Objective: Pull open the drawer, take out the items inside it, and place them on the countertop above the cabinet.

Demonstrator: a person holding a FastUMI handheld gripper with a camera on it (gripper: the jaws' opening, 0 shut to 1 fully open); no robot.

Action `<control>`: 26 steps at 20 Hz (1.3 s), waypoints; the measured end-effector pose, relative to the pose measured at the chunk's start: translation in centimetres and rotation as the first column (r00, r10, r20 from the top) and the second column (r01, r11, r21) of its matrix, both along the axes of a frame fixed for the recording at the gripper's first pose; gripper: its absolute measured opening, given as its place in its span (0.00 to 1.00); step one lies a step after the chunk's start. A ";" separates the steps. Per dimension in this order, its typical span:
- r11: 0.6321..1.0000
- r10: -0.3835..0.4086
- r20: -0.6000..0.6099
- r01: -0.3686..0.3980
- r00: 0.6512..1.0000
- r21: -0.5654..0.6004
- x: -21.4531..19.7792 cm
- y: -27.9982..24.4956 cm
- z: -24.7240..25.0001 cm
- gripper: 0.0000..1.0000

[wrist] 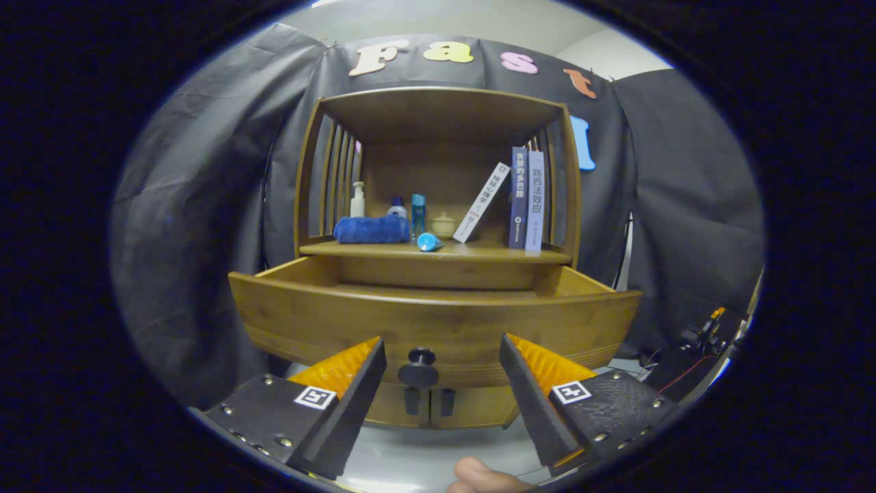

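Inside a booth draped in black cloth [205, 226], a wooden cabinet's curved drawer [438, 322] stands pulled open beneath its countertop [438, 251]. From left, a folded blue towel [371, 229], small bottles [357, 199], a blue tube [429, 241], a leaning white book [482, 203] and two upright books [527, 198] line that shelf. Nearer, the gripper [443, 366] gapes wide, holding nothing, its fingers flanking the drawer's dark round knob [419, 370].

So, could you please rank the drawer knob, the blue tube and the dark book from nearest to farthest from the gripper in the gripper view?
With the gripper open:
1. Drawer knob, between the fingers.
2. Blue tube, lying at the countertop's front edge, beyond the open drawer.
3. Dark book, upright further back on the right.
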State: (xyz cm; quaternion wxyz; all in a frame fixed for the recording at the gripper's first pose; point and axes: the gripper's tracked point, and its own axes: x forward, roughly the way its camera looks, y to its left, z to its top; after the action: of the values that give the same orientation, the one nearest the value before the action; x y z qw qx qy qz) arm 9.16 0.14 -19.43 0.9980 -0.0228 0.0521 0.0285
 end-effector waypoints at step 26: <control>1.000 0.002 0.101 -0.004 0.995 0.025 11.1 3.0 -2.7 1.00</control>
State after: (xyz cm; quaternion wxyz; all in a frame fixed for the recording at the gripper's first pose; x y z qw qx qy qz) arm 20.25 3.12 -22.10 0.9995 -0.0119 0.0010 0.0294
